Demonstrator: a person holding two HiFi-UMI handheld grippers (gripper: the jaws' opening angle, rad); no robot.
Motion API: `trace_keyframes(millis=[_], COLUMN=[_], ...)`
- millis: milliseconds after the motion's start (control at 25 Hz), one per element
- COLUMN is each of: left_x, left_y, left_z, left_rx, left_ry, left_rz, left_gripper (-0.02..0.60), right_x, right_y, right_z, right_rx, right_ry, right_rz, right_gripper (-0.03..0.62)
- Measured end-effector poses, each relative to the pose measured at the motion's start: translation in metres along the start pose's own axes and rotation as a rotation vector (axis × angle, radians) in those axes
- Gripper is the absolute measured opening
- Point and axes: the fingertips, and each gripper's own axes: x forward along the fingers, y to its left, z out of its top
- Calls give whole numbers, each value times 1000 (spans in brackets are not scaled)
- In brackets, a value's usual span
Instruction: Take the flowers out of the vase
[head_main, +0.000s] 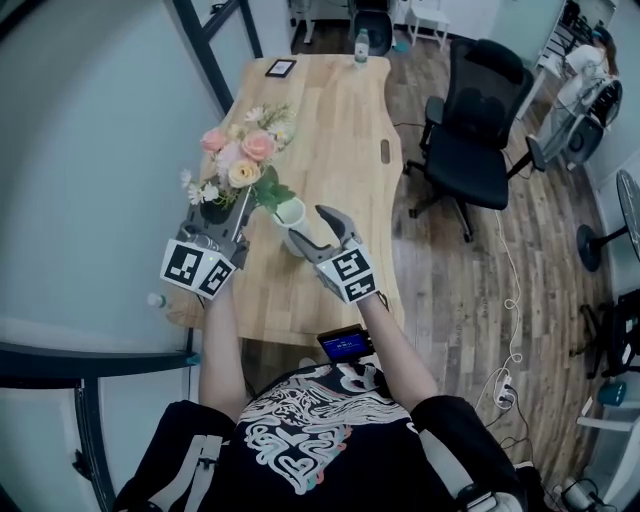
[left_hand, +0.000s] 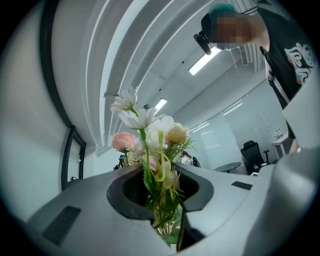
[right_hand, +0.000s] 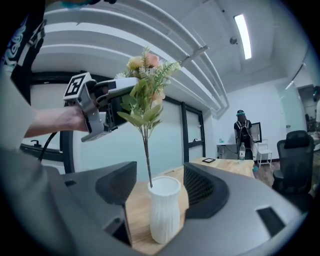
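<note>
**Head view:** the left gripper is clamped on the flowers, just left of the vase on the table. The right gripper is at the vase.

**Left gripper view:** the jaws pinch the green stems.

**Right gripper view:** the jaws stand apart, flanking the vase. One stem is upright with its foot inside the mouth, so the exit is probably straight up.

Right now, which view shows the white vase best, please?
The right gripper view: the vase stands nearly whole, one stem in its mouth. The head view shows it small, partly behind the right gripper; the left gripper view shows only flowers.
</note>
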Motion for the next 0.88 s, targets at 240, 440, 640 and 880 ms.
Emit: trace_keyframes(millis=[240,440,640,880], left_x=[-10,-19,-30,-52], left_y=[6,7,9,18], left_z=[19,26,21,-7], left_rx=[22,34,27,-11], left_ry=[-8,8,38,94], left_rz=[2,5,21,66], left_gripper=[106,106,106,106], right_x=[-7,-11,-10,-5], right_y=[3,11,20,24], right_z=[23,40,51,46], right_rx=[22,43,44,80], right_ry=[-50,-102,-125,-129], right_rz=[-13,-13,2,5], right_gripper=[296,296,296,295])
